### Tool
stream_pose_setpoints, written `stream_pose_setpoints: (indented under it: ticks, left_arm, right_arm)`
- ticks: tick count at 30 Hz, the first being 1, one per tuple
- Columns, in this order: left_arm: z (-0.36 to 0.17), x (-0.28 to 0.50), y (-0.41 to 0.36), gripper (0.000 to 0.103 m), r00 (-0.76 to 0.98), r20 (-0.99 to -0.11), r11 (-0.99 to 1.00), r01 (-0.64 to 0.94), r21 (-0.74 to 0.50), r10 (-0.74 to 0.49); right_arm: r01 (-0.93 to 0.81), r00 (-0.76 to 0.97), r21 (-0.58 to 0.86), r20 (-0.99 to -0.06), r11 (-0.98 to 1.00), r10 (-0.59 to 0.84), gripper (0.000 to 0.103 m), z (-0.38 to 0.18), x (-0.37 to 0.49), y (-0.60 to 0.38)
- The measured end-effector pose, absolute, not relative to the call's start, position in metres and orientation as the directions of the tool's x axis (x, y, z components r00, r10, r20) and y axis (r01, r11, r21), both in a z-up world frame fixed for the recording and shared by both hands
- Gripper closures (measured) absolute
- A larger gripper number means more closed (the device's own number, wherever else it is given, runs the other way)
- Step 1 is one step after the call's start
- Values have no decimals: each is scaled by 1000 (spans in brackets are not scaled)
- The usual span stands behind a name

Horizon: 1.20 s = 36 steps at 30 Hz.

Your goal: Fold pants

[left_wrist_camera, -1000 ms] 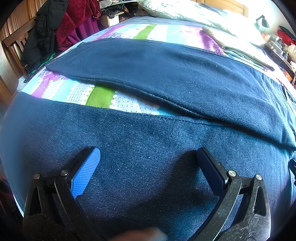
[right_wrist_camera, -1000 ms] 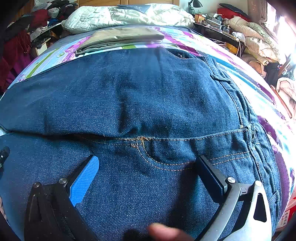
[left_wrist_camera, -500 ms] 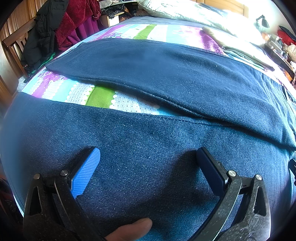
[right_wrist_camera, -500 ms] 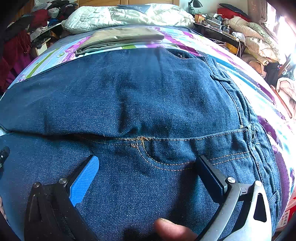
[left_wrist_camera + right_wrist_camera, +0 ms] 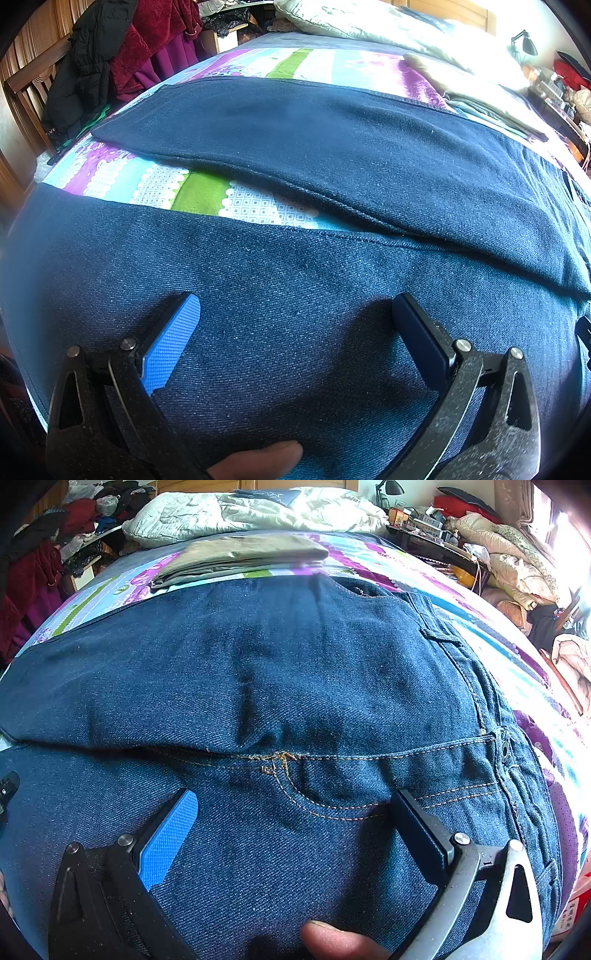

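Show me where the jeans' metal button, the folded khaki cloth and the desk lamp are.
metal button (image 5: 504,744): right wrist view, on the button's round face at the waistband.
folded khaki cloth (image 5: 243,554): right wrist view, middle of its top layer.
desk lamp (image 5: 526,43): left wrist view, on the dark shade.

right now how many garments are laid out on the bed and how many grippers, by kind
jeans: 1
folded khaki garment: 1
quilt: 1
grippers: 2, left gripper and right gripper, both open over the jeans
total: 5
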<state>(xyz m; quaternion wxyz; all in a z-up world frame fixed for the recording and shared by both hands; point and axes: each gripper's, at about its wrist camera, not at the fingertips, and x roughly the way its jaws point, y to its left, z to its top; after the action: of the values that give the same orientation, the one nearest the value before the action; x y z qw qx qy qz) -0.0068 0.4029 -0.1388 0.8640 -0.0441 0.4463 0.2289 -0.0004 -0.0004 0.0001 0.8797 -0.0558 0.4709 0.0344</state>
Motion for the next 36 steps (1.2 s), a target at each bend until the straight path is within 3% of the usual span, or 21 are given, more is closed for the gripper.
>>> stream_pose_setpoints:
  ticks: [36]
  left_arm:
    - [-143, -2, 400, 0, 480, -799, 889, -435, 143, 363]
  right_arm:
    - [-112, 554, -87, -832, 990, -10, 0, -3, 3, 5]
